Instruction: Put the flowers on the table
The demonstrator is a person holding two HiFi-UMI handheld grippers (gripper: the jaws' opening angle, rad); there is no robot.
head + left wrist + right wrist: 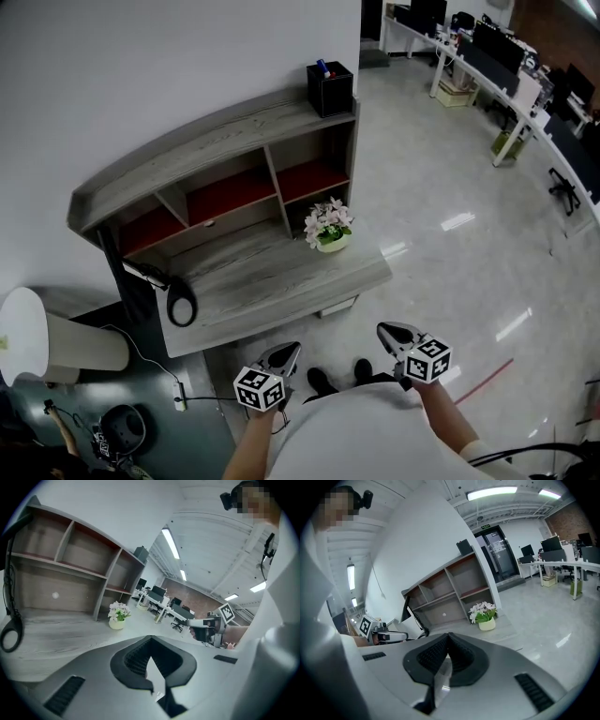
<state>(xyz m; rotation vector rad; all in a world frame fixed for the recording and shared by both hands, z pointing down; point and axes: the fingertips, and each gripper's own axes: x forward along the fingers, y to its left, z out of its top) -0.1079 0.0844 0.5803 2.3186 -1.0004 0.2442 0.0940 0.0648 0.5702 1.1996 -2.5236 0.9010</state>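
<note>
Grey-wood desk (267, 277) has the flowers (329, 228) standing on its top, right side, just in front of the shelf unit's (216, 141) right-hand bay; your left gripper (284, 353) has its jaws closed together, nothing between them; right gripper (396, 334) is pinched closed too, empty; both are low by your body, well apart from the flowers.

flower pot (329, 228) 1 | desk (272, 281) 1 | pen holder (329, 88) 1 | left gripper (286, 352) + right gripper (392, 332) = 2
</note>
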